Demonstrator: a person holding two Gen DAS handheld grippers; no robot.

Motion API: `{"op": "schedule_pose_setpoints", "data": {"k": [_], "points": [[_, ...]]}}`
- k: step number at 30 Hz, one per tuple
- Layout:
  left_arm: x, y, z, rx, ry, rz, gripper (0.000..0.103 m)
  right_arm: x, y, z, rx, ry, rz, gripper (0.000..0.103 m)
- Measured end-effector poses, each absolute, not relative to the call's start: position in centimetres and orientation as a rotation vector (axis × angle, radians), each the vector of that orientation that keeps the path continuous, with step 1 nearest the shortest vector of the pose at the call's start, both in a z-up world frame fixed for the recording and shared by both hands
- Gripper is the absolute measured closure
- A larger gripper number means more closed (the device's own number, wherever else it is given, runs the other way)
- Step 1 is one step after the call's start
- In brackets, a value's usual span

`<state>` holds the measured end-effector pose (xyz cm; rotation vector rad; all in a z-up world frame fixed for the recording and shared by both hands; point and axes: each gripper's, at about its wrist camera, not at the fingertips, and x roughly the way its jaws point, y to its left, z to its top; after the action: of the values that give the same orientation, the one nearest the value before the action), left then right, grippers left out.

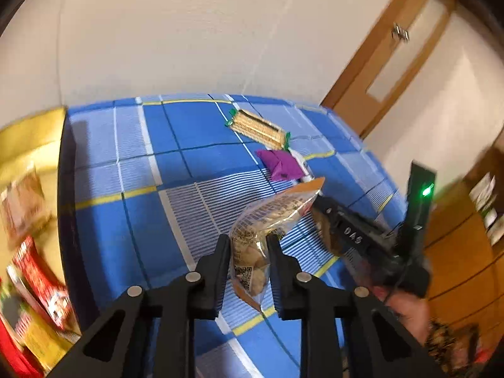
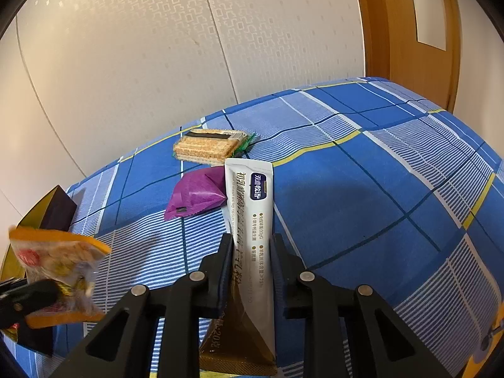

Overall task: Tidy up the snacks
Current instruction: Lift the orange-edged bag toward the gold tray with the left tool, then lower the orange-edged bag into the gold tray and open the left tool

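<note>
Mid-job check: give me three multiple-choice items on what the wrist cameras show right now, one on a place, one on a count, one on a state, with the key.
1. Where does the purple packet lie?
A. Between the cracker pack and the white stick sachet
B. Inside the box at the left
C. In the left gripper

2. How many snacks lie loose on the blue checked cloth, held by neither gripper?
A. None
B. Two
C. Four

3. What is the right gripper doing?
A. Standing open over bare cloth
B. Shut on the white stick sachet
C. Shut on the cracker pack

Key: 1 A, it lies on the cloth just below the crackers, beside the sachet's tip. 2 B, only crackers and purple packet lie free. 3 B, the jaws press the sachet's sides; the orange-edged snack bag is in the left.
</note>
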<state>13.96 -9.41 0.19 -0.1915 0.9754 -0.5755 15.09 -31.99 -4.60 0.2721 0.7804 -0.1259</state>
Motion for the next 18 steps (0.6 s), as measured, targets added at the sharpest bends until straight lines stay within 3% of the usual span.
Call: {"op": "schedule_pose_setpoints", "data": {"k": [10,18], "points": [[12.4,-4.8,0.3,-0.435,0.927,-0.566,0.080,15.0,-32.0,-4.5,0.279,0.769,-0.119,0.083],[9.8,-0.4,2.9,-0.450,0.780,-0.482,0.080,14.9,-32.0,-4.2,0.278,0.758,-0.114,0.084]]}}
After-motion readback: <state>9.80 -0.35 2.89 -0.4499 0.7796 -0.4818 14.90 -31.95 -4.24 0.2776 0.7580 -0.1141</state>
